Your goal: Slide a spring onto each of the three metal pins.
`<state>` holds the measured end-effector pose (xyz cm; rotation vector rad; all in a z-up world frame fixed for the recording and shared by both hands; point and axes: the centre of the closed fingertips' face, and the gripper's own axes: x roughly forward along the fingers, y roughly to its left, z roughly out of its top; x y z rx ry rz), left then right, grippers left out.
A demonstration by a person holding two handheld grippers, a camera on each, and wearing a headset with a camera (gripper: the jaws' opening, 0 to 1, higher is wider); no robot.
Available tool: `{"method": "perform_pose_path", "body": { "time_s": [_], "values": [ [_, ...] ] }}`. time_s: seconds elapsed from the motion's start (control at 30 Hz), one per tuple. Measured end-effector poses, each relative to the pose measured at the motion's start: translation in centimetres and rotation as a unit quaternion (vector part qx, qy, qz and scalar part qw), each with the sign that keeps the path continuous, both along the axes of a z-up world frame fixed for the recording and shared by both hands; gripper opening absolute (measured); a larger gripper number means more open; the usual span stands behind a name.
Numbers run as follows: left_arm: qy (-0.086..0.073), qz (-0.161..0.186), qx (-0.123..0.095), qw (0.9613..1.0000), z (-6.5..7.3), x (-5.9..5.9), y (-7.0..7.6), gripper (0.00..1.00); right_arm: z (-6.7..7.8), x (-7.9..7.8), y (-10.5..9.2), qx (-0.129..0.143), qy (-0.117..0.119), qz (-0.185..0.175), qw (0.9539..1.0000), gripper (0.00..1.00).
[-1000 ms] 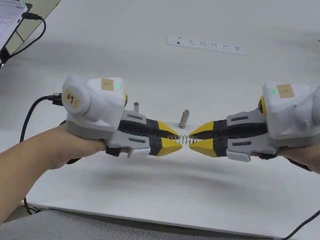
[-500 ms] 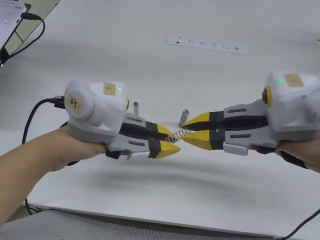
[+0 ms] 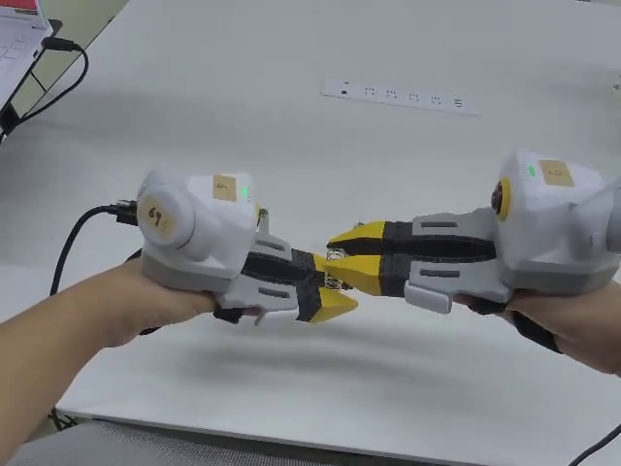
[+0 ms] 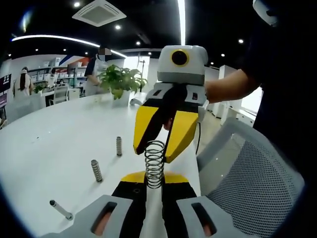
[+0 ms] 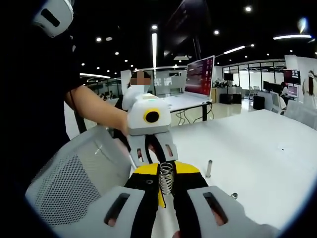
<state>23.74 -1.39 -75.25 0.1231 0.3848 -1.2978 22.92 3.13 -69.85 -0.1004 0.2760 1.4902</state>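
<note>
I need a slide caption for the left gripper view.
Left gripper holds a spring; jaws of the right gripper flank its far end.

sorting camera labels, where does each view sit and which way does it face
Head view: on the headset, looking forward and down at the white workbench; left hand and right hand hold the yellow-tipped left gripper and right gripper facing.
Left gripper view: on the left gripper, looking along its jaws at the coiled metal spring and the right gripper; a forearm shows.
Right gripper view: the reverse, along its jaws toward the left gripper.
Shared: both gripper views see that spring.
</note>
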Motion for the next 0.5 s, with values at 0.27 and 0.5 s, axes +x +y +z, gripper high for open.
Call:
{"method": "perform_pose_path", "body": {
  "time_s": [0.27, 0.5],
  "values": [
    [-0.002, -0.001, 0.003, 1.0000, 0.13, 0.09, -0.06, 0.03, 0.09, 0.31, -0.08, 0.003, -0.002, -0.003, 1.0000, 0.07],
    [-0.003, 0.001, 0.005, 1.0000, 0.21, 0.11, 0.08, 0.03, 0.21, 0.40, 0.03, 0.006, 0.000, -0.005, 1.0000, 0.07]
  ]
}}
